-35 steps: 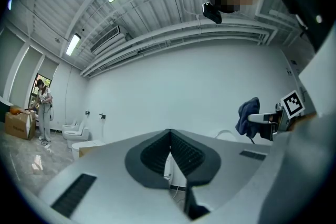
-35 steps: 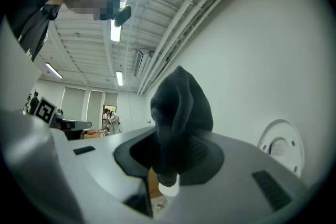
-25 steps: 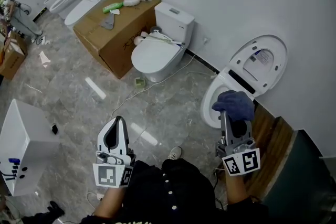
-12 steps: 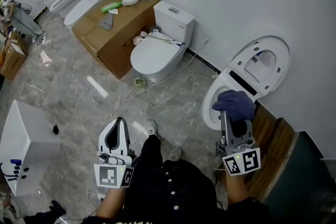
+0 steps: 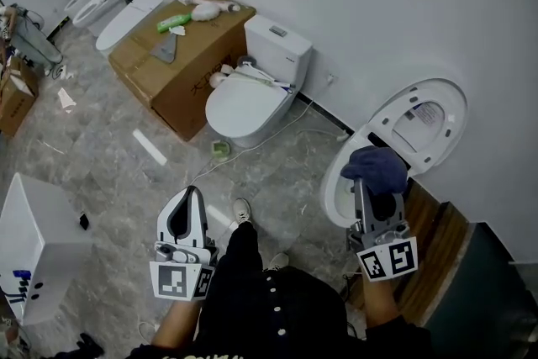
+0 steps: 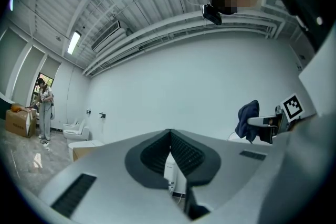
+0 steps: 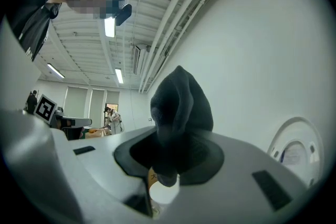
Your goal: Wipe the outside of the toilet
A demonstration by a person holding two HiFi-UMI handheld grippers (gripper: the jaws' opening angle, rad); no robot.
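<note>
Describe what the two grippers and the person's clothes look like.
Both the left gripper and the right gripper are grey, tapering bodies with black ribbed pads inside the jaws. Each carries a white cube with black square markers. The person wears a black garment with pale buttons.

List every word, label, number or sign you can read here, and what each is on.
Nothing reads clearly enough to quote.
Cardboard box: dark print on its side, too blurred to read.
Open toilet lid: a label with blue marks, too small to read.
Left gripper and right gripper: square black-and-white markers, patterns only, no words.
</note>
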